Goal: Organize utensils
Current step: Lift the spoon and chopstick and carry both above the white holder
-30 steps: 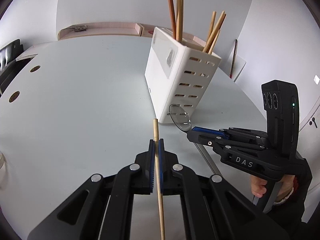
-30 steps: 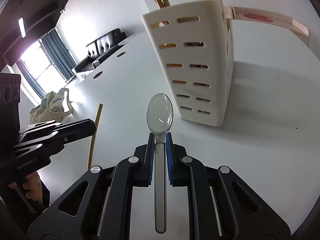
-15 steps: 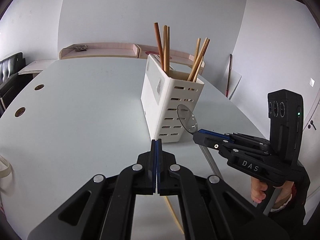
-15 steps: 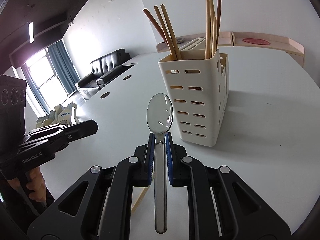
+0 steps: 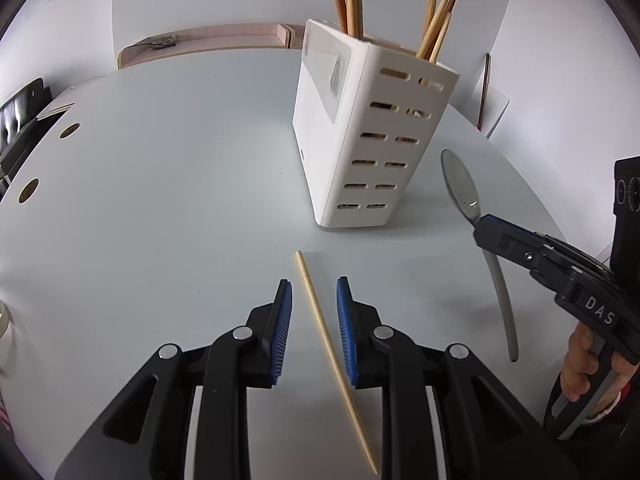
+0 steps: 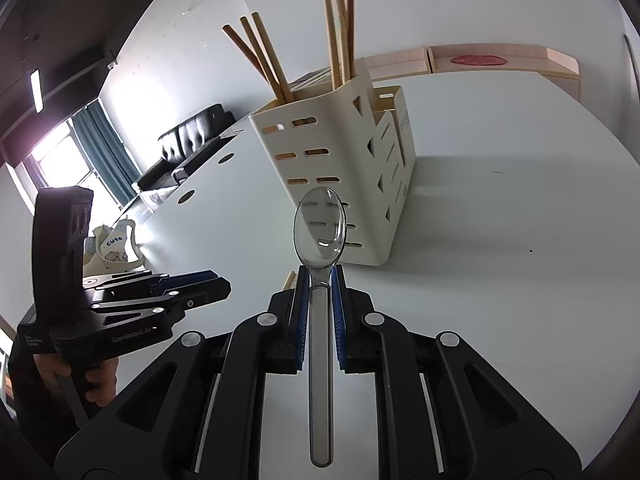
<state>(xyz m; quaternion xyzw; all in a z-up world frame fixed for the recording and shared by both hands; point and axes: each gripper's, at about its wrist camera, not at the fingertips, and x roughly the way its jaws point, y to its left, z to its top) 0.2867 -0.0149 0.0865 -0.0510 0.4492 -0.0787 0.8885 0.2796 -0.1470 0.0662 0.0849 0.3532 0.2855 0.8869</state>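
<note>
Chopstick (image 5: 325, 332) lay flat on the desk (image 5: 160, 184), between the blue pads (image 5: 283, 332) of your left tongs (image 5: 314, 312) but touching neither. Its long axis ran from the near right of the left wrist view up toward the far left, with one end pointing at the foot of the caddy (image 5: 360, 140) and the other passing under the right finger of the tongs. Your left tongs were opening at that moment, the pads set apart on either side of the stick, which rested on the desk.

Your right tongs (image 6: 319, 276) were pinching the spoon (image 6: 320, 300) by the neck of its handle. The spoon's long axis lay along the line of the tongs: the clear bowl pointed forward and slightly up toward the slotted end of the caddy (image 6: 344, 168), and the grey handle ran back between the fingers toward the camera. The bowl stood clear of the caddy, held above the desk (image 6: 520, 200).

The caddy stood upright on the desk, just beyond the chopstick's far end. Two clusters of chopsticks (image 5: 438, 20) stood in it, leaning and pointing up out of the top. Your hand (image 5: 584, 364) gripped the handle of the right tongs at the right edge of the left wrist view.
</note>
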